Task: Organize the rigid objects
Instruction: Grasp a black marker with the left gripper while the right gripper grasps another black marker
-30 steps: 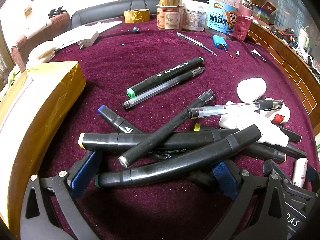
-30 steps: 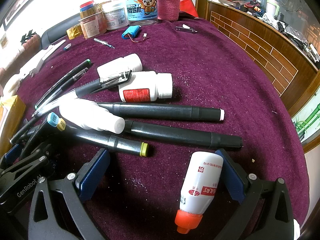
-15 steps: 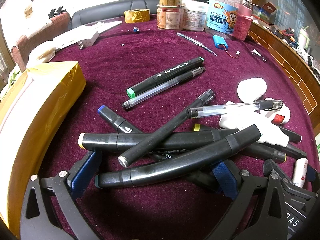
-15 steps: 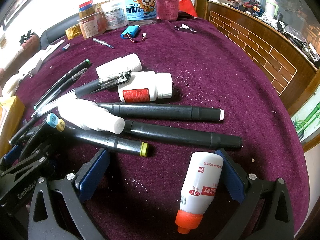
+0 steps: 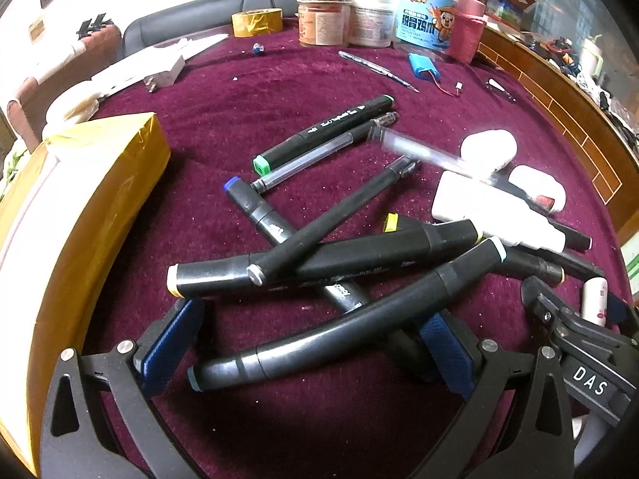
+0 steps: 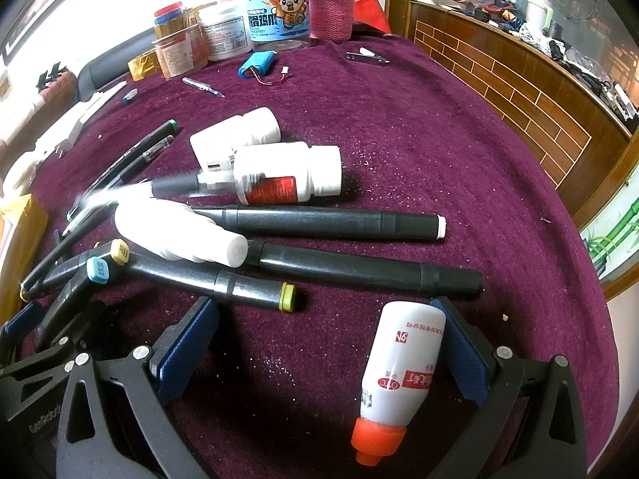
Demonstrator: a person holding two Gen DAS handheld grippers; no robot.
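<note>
Between your left hand-held gripper's [image 5: 307, 353] spread fingers lies a black marker [image 5: 343, 329] atop the pile; closing could drag neighbouring markers. Right hand-held gripper [image 6: 323, 349], also spread, brackets the orange-capped bottle [image 6: 399, 371].

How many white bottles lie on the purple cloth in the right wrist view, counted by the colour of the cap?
White-capped bottles: 3
Orange-capped bottle: 1
Total: 4
</note>
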